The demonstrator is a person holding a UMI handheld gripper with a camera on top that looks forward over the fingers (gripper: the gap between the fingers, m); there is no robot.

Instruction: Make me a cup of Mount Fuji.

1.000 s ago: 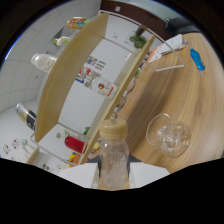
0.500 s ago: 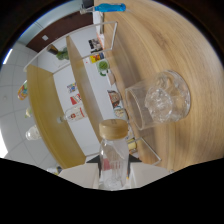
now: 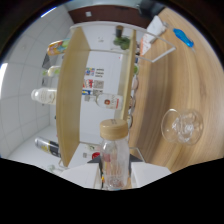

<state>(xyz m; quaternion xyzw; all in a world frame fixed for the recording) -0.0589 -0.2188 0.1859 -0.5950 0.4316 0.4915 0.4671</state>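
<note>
A clear glass bottle (image 3: 114,155) with a tan cap stands up between the fingers, and my gripper (image 3: 115,176) is shut on its lower body. Only the white finger pads (image 3: 86,175) show at either side of it. The whole view is rolled, so the wooden table (image 3: 195,85) runs up the right side. On it, beyond the bottle and to its right, rests an empty clear stemmed glass (image 3: 182,125), apart from the bottle.
A wood-and-white shelf unit (image 3: 75,95) holds several bottles and small packs beyond the bottle. A white bottle with a red label (image 3: 109,102) lies on one shelf. A clear acrylic stand (image 3: 156,46) and a blue object (image 3: 182,37) sit farther along the table.
The view has rolled as the gripper turned, with the bottle staying fixed between the fingers. The glass now lies lower and nearer the bottle's side; the shelf fills the middle.
</note>
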